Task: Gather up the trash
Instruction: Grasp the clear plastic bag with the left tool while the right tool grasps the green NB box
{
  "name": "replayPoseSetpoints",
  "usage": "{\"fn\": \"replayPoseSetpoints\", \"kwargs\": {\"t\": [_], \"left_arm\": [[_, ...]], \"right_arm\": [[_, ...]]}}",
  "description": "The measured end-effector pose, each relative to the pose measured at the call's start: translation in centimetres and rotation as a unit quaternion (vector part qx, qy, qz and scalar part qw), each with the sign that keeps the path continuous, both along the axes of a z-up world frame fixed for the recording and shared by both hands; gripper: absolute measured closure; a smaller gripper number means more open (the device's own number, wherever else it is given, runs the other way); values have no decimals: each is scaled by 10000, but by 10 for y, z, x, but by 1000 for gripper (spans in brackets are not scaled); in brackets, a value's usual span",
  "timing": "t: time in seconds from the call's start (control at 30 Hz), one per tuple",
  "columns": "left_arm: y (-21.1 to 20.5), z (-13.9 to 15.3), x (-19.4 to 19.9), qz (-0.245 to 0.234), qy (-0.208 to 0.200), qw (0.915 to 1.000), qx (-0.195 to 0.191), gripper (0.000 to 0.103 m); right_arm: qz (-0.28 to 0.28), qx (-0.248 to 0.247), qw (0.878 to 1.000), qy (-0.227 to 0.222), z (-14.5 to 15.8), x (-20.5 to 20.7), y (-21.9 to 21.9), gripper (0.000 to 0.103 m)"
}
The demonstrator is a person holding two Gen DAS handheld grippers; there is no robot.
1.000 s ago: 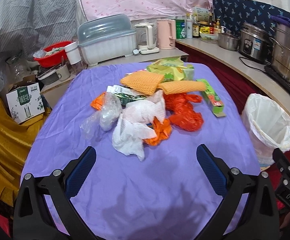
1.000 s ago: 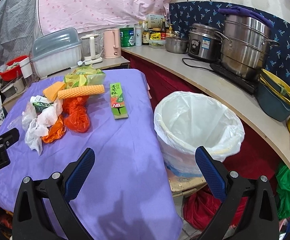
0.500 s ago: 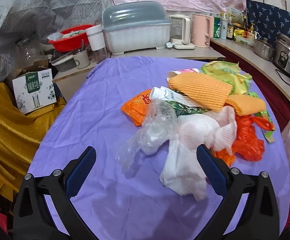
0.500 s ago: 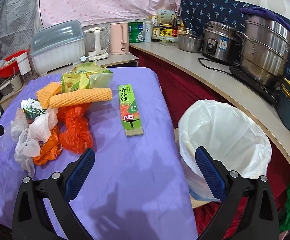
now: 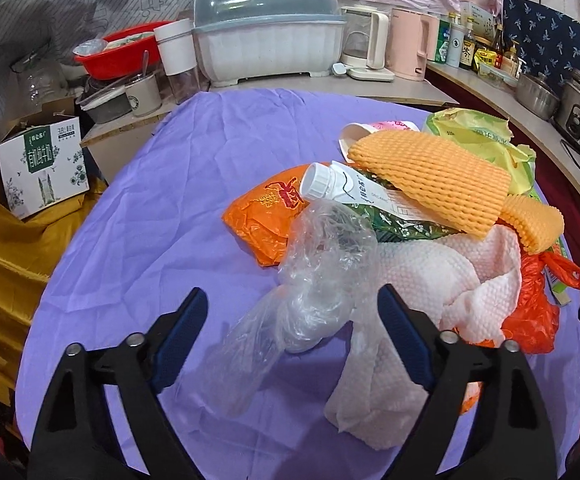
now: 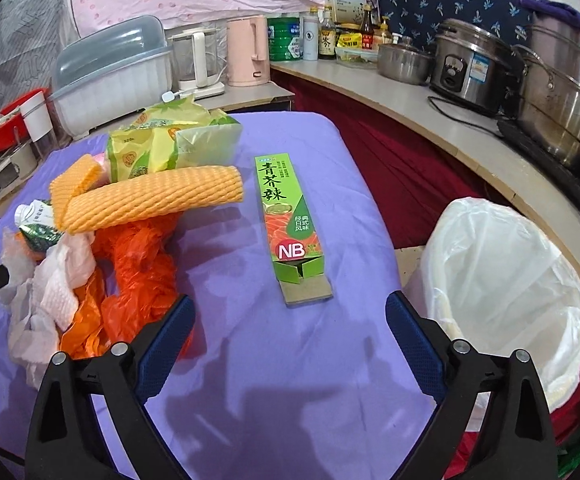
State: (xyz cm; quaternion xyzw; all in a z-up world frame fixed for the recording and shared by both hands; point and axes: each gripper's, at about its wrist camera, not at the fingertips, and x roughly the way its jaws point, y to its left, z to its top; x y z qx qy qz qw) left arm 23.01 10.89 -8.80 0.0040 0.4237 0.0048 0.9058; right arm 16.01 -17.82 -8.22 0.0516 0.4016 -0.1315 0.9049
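A pile of trash lies on the purple tablecloth (image 5: 169, 216). My left gripper (image 5: 290, 308) is open, its jaws either side of a crumpled clear plastic bag (image 5: 322, 264). Beside it lie white foam netting (image 5: 430, 276), an orange wrapper (image 5: 265, 216), a carton with a white cap (image 5: 322, 184), orange foam netting (image 5: 430, 176) and a red plastic bag (image 5: 534, 308). My right gripper (image 6: 290, 328) is open and empty, just short of a green box (image 6: 285, 220). A bin with a white liner (image 6: 506, 280) stands right of the table.
A yellow-green bag (image 6: 161, 144) lies at the pile's far side. A dish rack with a grey lid (image 5: 265, 36), kettles (image 5: 406, 48) and a red basin (image 5: 121, 52) stand behind the table. Steel pots (image 6: 562, 100) line the counter on the right. A cardboard box (image 5: 43, 160) sits left.
Both grippers have moved forward. The left one has closed in on the clear plastic bag, which now sits between its jaws. The right one has come nearer the green box.
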Motion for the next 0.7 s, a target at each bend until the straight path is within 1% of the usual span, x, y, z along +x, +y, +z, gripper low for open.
{"fn": "replayPoseSetpoints", "kwargs": {"t": [0.13, 0.33, 0.4, 0.47, 0.5, 0.57, 0.63, 0.67, 0.7], "left_arm": [[1, -5, 5, -58, 54, 9999, -72, 37], [-2, -10, 9, -184, 140, 9994, -246, 59], [-3, -11, 9, -215, 138, 9993, -267, 61], [-4, -11, 9, -241, 122, 9993, -273, 66], [-4, -10, 9, -248, 117, 9992, -288, 68], [-3, -10, 9, -261, 121, 9990, -347, 71], [-1, -9, 8, -271, 127, 9988, -395, 72], [-1, -9, 8, -275, 126, 9987, -399, 74], [-1, -8, 7, -271, 125, 9987, -402, 74]], "right_arm": [[-62, 190, 9998, 90, -9, 20, -8, 17], [-106, 224, 9996, 139, -16, 46, -15, 29], [-98, 204, 9996, 153, -19, 53, -16, 34], [-94, 205, 9996, 181, -23, 59, -18, 39], [-97, 238, 9995, 208, -26, 62, -18, 43], [-64, 351, 9991, 243, -30, 66, -20, 48], [-41, 414, 9988, 270, -33, 69, -20, 56], [-29, 436, 9986, 290, -35, 70, -19, 63], [-12, 473, 9984, 311, -37, 70, -19, 63]]}}
